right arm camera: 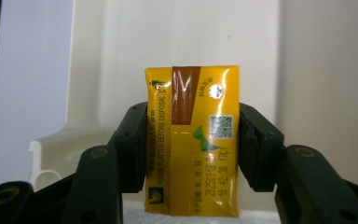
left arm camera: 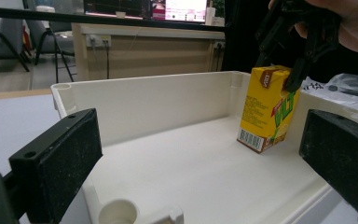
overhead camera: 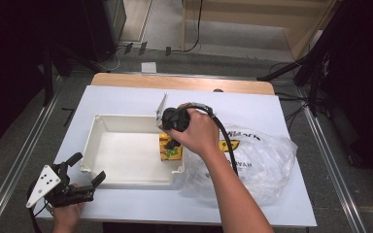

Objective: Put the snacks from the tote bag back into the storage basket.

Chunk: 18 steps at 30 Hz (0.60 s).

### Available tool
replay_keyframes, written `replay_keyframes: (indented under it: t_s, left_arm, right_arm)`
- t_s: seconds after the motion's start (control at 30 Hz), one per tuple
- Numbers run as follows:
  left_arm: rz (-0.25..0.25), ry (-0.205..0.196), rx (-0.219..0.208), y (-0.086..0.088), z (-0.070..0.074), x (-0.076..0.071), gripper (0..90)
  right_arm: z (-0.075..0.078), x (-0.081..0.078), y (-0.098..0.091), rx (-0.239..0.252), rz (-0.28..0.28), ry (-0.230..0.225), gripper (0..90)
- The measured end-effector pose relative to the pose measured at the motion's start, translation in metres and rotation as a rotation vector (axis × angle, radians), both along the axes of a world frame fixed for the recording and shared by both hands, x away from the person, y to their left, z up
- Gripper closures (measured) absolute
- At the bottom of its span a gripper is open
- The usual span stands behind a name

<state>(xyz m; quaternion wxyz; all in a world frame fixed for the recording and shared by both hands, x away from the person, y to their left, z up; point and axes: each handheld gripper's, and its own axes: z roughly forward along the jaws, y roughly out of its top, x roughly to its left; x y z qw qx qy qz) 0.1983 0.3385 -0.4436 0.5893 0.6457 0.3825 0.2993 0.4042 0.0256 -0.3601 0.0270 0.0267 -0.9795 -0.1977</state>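
The carton [right arm camera: 191, 140] is clamped between the pads of the right hand-held gripper [overhead camera: 171, 143] and is stood, slightly tilted, at the right end of the white tray [overhead camera: 126, 121]. The left hand-held gripper [overhead camera: 85, 170] is held wide and empty by the tray's near left corner on the bench [overhead camera: 126, 94]. A plastic bag [overhead camera: 267, 160] is seen just right of the tray.
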Motion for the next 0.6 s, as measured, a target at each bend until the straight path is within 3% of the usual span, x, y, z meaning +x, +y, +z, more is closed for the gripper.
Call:
replay_keyframes:
  t_s: [0.3,0.53,0.6]
  left_arm:
    - [-0.002,-0.001,-0.002,0.0,0.0,0.0,0.0]
    - [-0.002,0.001,-0.004,0.0,0.0,0.0,0.0]
    - [-0.002,0.0,-0.005,0.001,0.0,0.0,0.0]
  right_arm:
    - [0.015,-0.001,-0.015,0.055,-0.027,-0.059,37.7]
    - [0.022,0.002,-0.03,0.12,-0.07,-0.096,19.3]
    - [0.024,0.001,-0.033,0.115,-0.082,-0.121,13.3]
